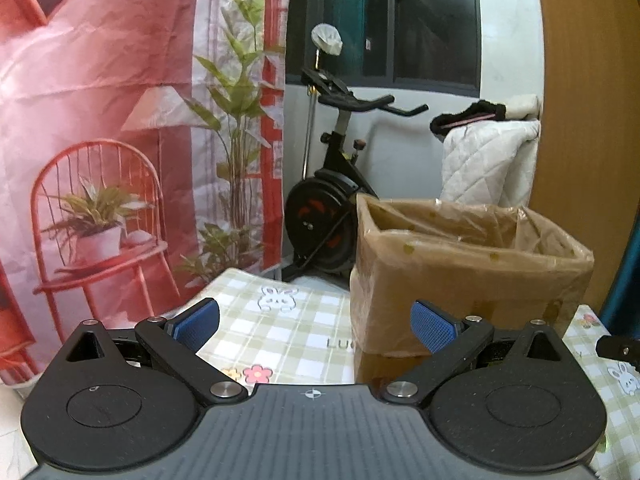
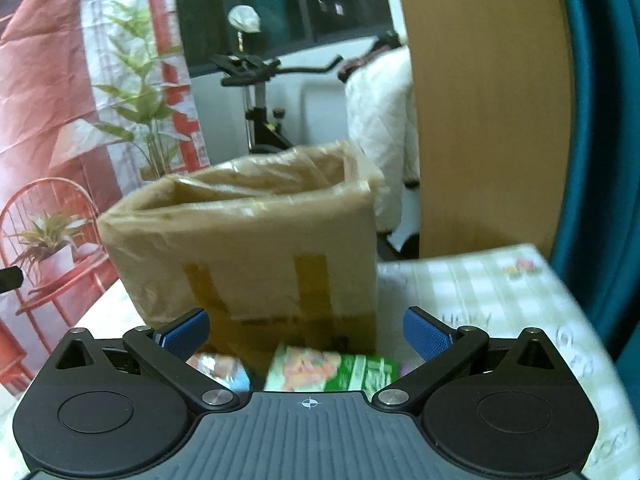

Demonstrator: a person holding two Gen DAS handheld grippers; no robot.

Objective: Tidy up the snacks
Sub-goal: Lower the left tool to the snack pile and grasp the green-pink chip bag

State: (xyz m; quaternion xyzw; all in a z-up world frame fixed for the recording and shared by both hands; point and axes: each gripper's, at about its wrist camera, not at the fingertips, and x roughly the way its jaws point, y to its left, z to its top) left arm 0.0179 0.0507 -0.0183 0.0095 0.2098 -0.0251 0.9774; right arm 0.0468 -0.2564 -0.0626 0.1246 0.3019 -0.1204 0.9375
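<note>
A cardboard box point(image 1: 460, 280) lined with clear plastic stands on the checked tablecloth point(image 1: 280, 332), just ahead and right of my left gripper point(image 1: 316, 326), which is open and empty. In the right wrist view the same box point(image 2: 248, 248) stands right in front of my right gripper point(image 2: 306, 332), also open and empty. A green snack packet point(image 2: 332, 372) lies on the table between the box and this gripper, low between the fingers. A second, pale blue packet point(image 2: 222, 370) lies to its left. The box's inside is hidden.
A black exercise bike point(image 1: 332, 200) stands on the floor behind the table. A red printed backdrop point(image 1: 100, 140) hangs to the left. A wooden panel point(image 1: 588, 120) and a white quilt point(image 1: 488, 160) are at the right. The other gripper's tip point(image 1: 618, 348) shows at the right edge.
</note>
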